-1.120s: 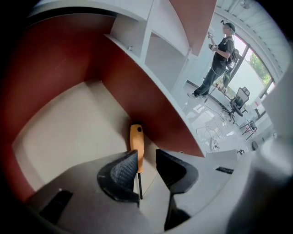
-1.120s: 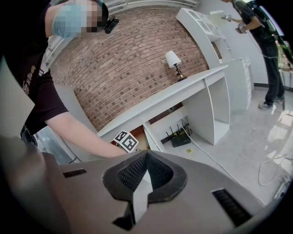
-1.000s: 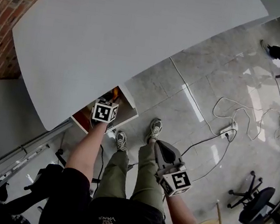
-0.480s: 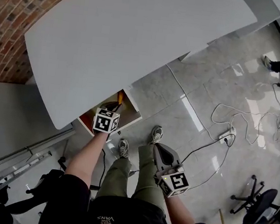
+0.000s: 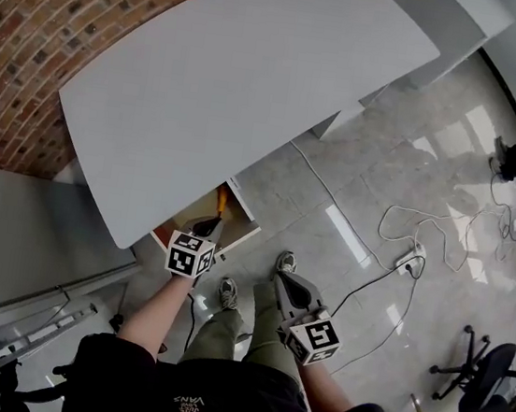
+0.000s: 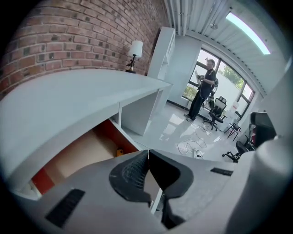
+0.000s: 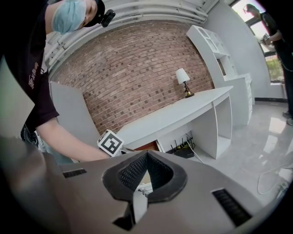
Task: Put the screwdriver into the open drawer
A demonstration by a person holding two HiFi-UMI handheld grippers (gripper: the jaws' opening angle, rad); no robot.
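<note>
The drawer [image 5: 238,232] stands open under the white desk [image 5: 227,83]; its wooden inside shows in the left gripper view [image 6: 84,155]. An orange screwdriver [image 5: 222,202] lies in the drawer, and only a small orange bit [image 6: 120,152] of it shows past the jaws. My left gripper [image 5: 206,227] hovers just in front of the drawer, shut with nothing between its jaws [image 6: 149,151]. My right gripper [image 5: 280,278] hangs lower, over the person's legs, also shut and empty [image 7: 146,153].
A cable and power strip [image 5: 408,261] lie on the tiled floor to the right, with office chairs [image 5: 487,367] beyond. A lamp [image 6: 135,48] stands on the desk's far end by the brick wall. A person [image 6: 206,87] stands by the window.
My left gripper has drawn back out of the drawer toward the person, leaving the orange screwdriver inside. The head view has swung so more of the desk shows.
</note>
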